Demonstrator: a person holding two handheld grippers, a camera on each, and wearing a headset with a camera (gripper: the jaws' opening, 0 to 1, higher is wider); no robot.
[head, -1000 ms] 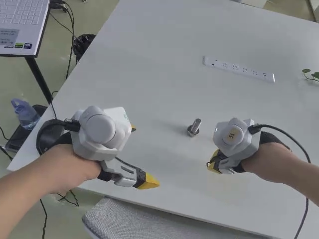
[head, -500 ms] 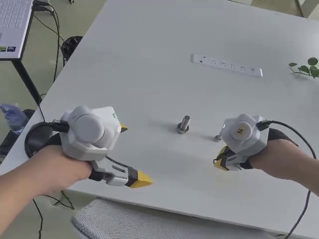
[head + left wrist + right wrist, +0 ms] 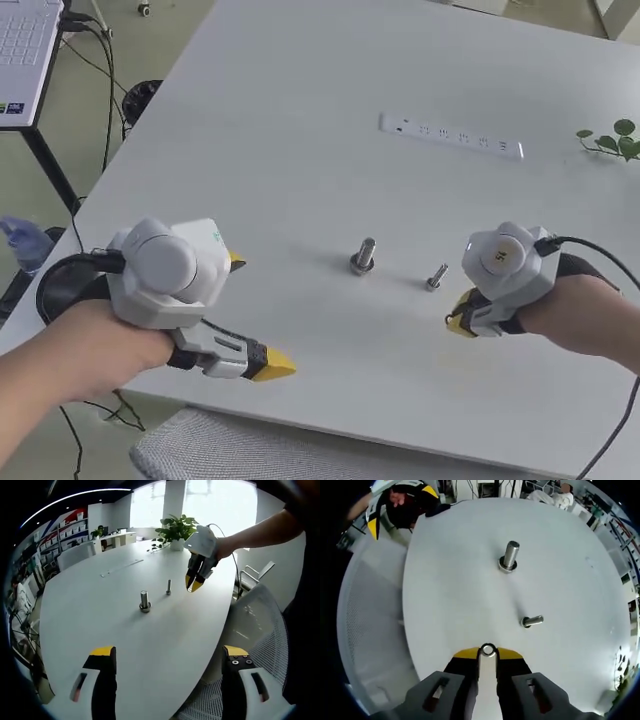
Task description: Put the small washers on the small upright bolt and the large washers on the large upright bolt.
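**Right gripper** (image 3: 488, 656): the jaws are drawn narrow and pinch a washer (image 3: 488, 646) between their yellow tips. The hand holds the gripper from the right, back of the hand uppermost, over the white table (image 3: 300, 120), with the tips pointing down at the surface.

**Bolts:** the small bolt (image 3: 532, 621) stands just ahead of those tips, near but apart from them. The large bolt (image 3: 508, 556) stands farther on, with bare table between the two bolts.

**Left gripper** (image 3: 169, 652): the jaws are spread wide with nothing between them. The hand grips it low at the table's near edge, and the jaws aim across the surface toward both bolts and the right gripper. In the head view one jaw reaches over the tabletop. The other lies along the near edge, above a grey mesh chair (image 3: 190, 455).

**Surroundings:** open surface lies all round the bolts. A power strip (image 3: 450, 137) lies well beyond them, and a plant (image 3: 608, 140) shows at the far right edge.
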